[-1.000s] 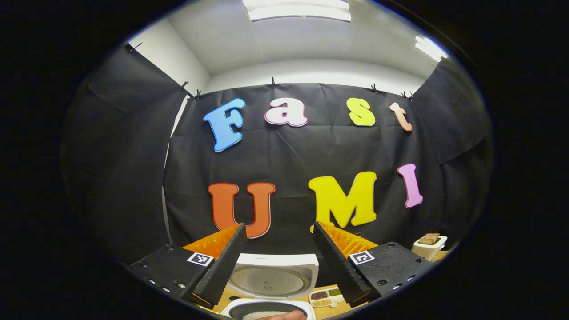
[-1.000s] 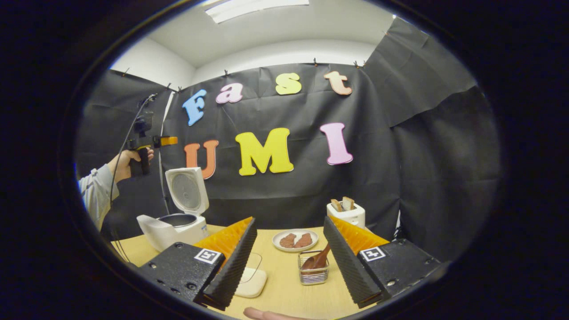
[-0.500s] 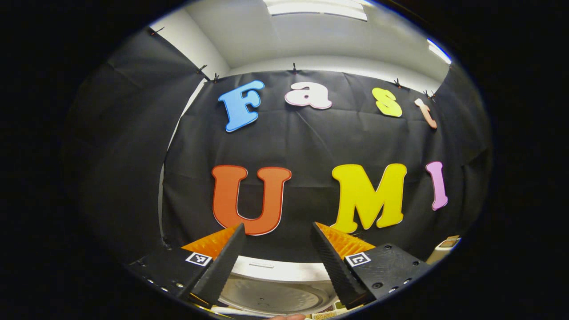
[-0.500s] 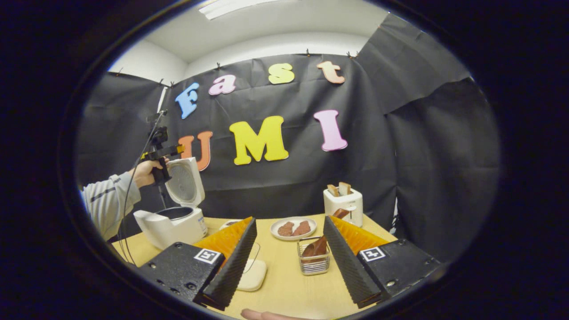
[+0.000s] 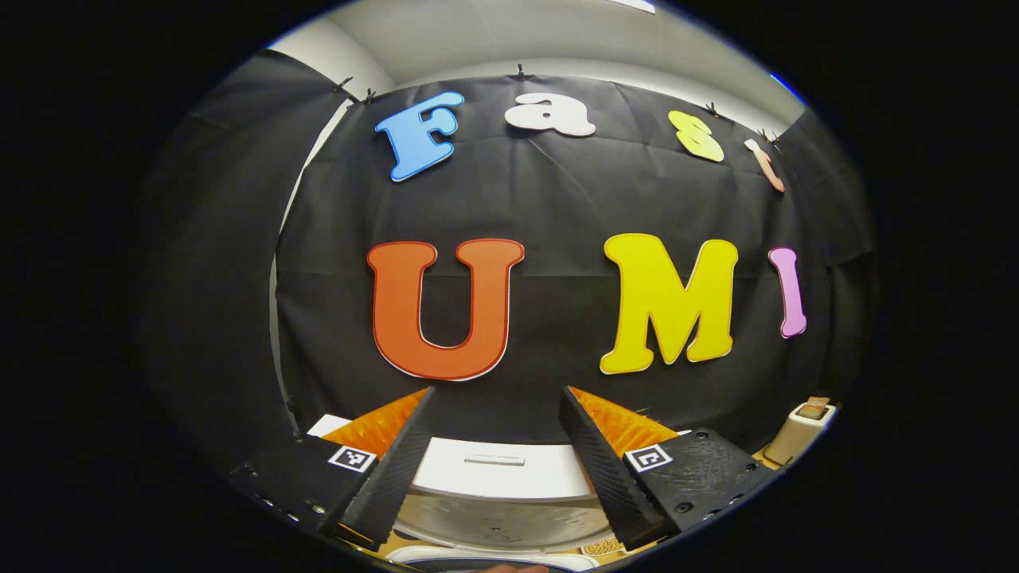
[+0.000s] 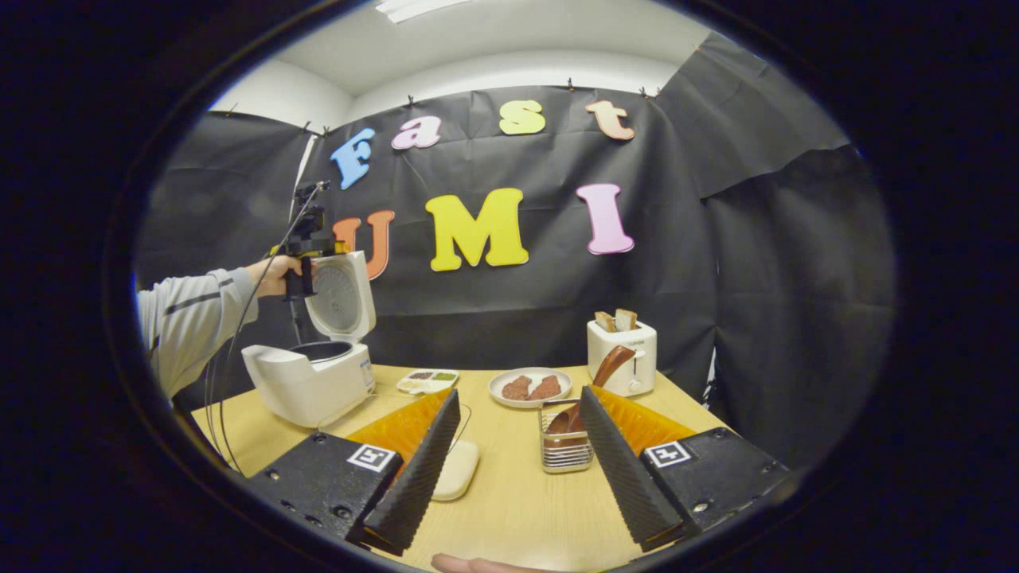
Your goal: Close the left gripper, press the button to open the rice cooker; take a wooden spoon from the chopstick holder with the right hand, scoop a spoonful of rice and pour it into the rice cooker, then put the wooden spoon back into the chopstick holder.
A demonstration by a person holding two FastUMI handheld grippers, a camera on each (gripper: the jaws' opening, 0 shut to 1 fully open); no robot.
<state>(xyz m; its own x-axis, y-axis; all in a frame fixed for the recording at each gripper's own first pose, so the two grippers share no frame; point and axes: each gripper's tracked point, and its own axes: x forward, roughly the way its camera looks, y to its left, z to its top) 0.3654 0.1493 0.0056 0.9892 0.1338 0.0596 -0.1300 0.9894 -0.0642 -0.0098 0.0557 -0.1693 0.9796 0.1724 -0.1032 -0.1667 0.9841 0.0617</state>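
Note:
The white rice cooker (image 6: 309, 383) stands at the table's left with its lid (image 6: 342, 293) raised upright. In the left gripper view, my left gripper (image 5: 497, 392) is open, and the top edge of that lid (image 5: 493, 468) sits low between its fingers. The right gripper view shows a hand holding the left gripper (image 6: 306, 248) at the lid's top. My right gripper (image 6: 519, 391) is open over the table with nothing in it. Just beyond its fingers stands the wire chopstick holder (image 6: 564, 452), with the wooden spoon (image 6: 595, 383) leaning in it.
On the wooden table (image 6: 509, 509) are a plate with brown pieces (image 6: 530, 385), a white toaster with bread (image 6: 622, 355), a small divided tray (image 6: 427, 380) and a white dish (image 6: 455, 479) partly behind my finger. A grey sleeve (image 6: 187, 314) reaches in from the left.
The left gripper has come down and closer to the top of the raised lid. The right gripper view has shifted so the holder and spoon show more fully. Both grippers stayed open.

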